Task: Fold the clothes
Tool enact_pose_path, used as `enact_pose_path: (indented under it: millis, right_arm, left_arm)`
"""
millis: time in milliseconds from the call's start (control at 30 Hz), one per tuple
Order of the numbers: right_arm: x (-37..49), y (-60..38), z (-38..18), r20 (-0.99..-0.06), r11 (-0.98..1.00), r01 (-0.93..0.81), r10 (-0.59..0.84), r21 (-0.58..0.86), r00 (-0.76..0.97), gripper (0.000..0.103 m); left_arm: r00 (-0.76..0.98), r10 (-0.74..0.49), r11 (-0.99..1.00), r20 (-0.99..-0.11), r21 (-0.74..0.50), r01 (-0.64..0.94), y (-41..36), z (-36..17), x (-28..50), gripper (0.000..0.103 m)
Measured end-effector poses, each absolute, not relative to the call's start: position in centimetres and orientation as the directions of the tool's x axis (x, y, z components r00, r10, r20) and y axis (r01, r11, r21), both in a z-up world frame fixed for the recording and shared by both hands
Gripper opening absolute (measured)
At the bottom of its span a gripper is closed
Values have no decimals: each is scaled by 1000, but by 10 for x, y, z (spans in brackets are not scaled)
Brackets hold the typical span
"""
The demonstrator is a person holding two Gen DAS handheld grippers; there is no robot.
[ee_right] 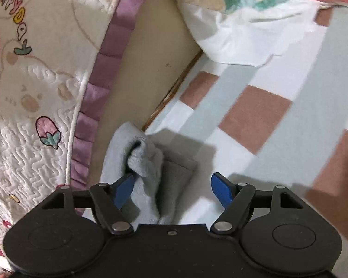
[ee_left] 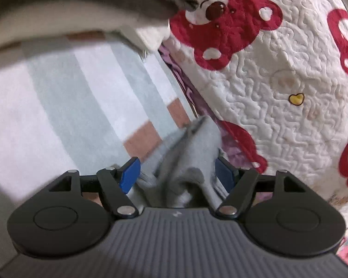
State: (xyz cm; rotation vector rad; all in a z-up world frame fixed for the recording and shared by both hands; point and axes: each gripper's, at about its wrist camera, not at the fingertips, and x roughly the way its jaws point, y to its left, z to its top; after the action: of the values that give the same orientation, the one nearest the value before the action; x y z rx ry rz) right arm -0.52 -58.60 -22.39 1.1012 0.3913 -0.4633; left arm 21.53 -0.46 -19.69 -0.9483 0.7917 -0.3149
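My left gripper [ee_left: 177,176] has its fingers spread wide with the grey sock [ee_left: 190,162] bunched between them, though I cannot tell whether the pads actually press it. My right gripper [ee_right: 174,188] also has its fingers wide apart; the sock [ee_right: 143,169] lies against the left pad [ee_right: 124,188], clear of the right one. The sock sits on the checked sheet [ee_right: 255,115], just beside the bear quilt [ee_right: 34,92] and its purple frill [ee_right: 113,51].
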Motion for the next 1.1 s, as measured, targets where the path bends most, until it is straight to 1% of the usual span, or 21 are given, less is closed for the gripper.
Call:
enact_pose_path:
  millis: [100, 200, 267, 333, 433, 533, 567, 600, 633, 667, 733, 800, 867, 933, 1000, 1100]
  right_arm:
    - [10, -593, -231, -516, 351, 524, -126, 776, 847, 78]
    - [8, -593, -240, -441, 232, 453, -104, 861, 892, 78]
    - [-1, -588, -240, -399, 186, 423, -154, 887, 904, 78]
    - [-2, -588, -239, -388, 188, 412, -151, 892, 909, 78]
    - [1, -590, -236, -423, 225, 444, -139, 867, 896, 78]
    - [-3, -586, -225, -373, 246, 406, -171, 880, 912, 79]
    - [-1, -584, -219, -365, 277, 399, -168, 874, 916, 79]
    - [1, -582, -213, -361, 307, 396, -165, 866, 918, 80]
    - [4, -581, -208, -383, 328, 418, -167, 847, 908, 80]
    - [7, -579, -203, -409, 334, 448, -183, 829, 894, 80]
    - [11, -577, -193, -427, 336, 476, -212, 813, 879, 80]
    - [22, -574, -185, -487, 388, 537, -226, 749, 843, 81]
    - [35, -573, -187, -575, 414, 624, -251, 663, 778, 81]
    - [39, -578, -203, -618, 387, 662, -250, 642, 745, 81]
    - [38, -586, -224, -632, 324, 667, -219, 671, 743, 81]
    - [29, -590, -242, -556, 259, 588, -189, 767, 809, 83]
  left_arm:
    - [670, -606, 527, -429, -847, -66, -2, -199, 220, 71]
    - [655, -641, 489, -400, -871, -53, -7, -201, 221, 72]
    - [658, -640, 495, -396, -868, -41, -10, -200, 220, 72]
    - [667, -626, 529, -404, -848, -17, -12, -196, 219, 72]
    - [674, -613, 553, -412, -833, -7, -10, -193, 218, 73]
    - [690, -592, 572, -417, -820, -5, -7, -189, 217, 73]
    - [691, -580, 598, -430, -802, 3, -7, -187, 217, 74]
    - [685, -561, 644, -464, -765, 10, -8, -184, 219, 75]
    - [673, -522, 721, -525, -693, 18, -13, -179, 221, 75]
    - [661, -493, 767, -566, -641, 25, -16, -177, 224, 75]
    - [636, -538, 724, -553, -690, 12, -16, -182, 225, 75]
    - [612, -581, 677, -537, -736, -3, -15, -188, 227, 75]
    - [588, -622, 628, -517, -778, -19, -14, -193, 228, 75]
    - [564, -662, 576, -493, -817, -38, -13, -199, 229, 75]
    - [540, -700, 522, -467, -851, -58, -12, -205, 231, 75]
    - [506, -753, 438, -421, -894, -91, -11, -213, 233, 75]
